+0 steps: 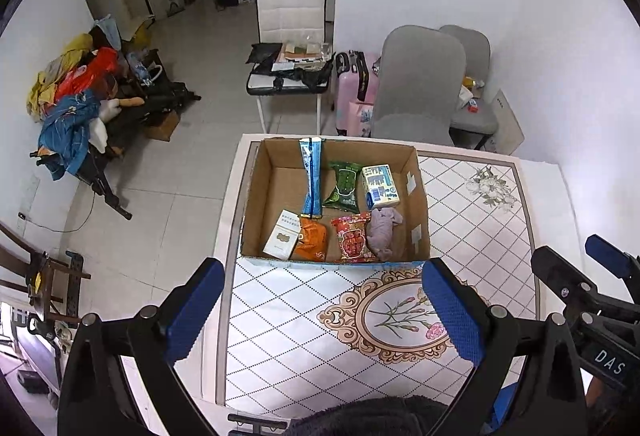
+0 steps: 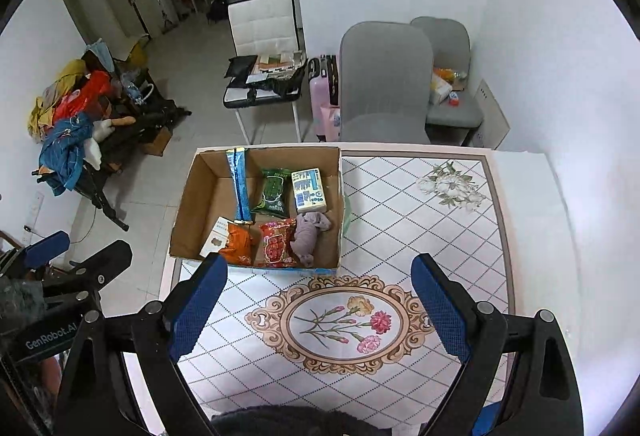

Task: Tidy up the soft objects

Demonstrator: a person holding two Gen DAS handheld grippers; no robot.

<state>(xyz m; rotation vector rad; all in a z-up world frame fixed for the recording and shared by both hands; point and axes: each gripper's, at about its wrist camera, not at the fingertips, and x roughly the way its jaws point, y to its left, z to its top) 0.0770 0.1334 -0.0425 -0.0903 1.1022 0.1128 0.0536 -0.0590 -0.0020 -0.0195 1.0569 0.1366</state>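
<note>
An open cardboard box (image 1: 260, 203) (image 2: 196, 203) stands at the far left corner of the patterned table (image 1: 480, 236) (image 2: 420, 215). Inside lie a long blue packet (image 1: 311, 175), a green packet (image 1: 342, 185), a white-and-blue tissue pack (image 1: 380, 185), a white card box (image 1: 282, 234), an orange packet (image 1: 312, 238), a red packet (image 1: 354, 238) and a lilac cloth (image 1: 382, 232) (image 2: 308, 236). My left gripper (image 1: 324, 310) hangs open and empty, high above the table on the near side of the box. The right gripper (image 2: 320, 312) is beside it, also open and empty.
Two grey chairs (image 1: 416, 87) stand behind the table, with a pink suitcase (image 1: 354, 87) and a loaded white chair (image 1: 290, 35) beside them. A heap of clothes (image 1: 72, 103) lies by the left wall. The box sits close to the table's left edge.
</note>
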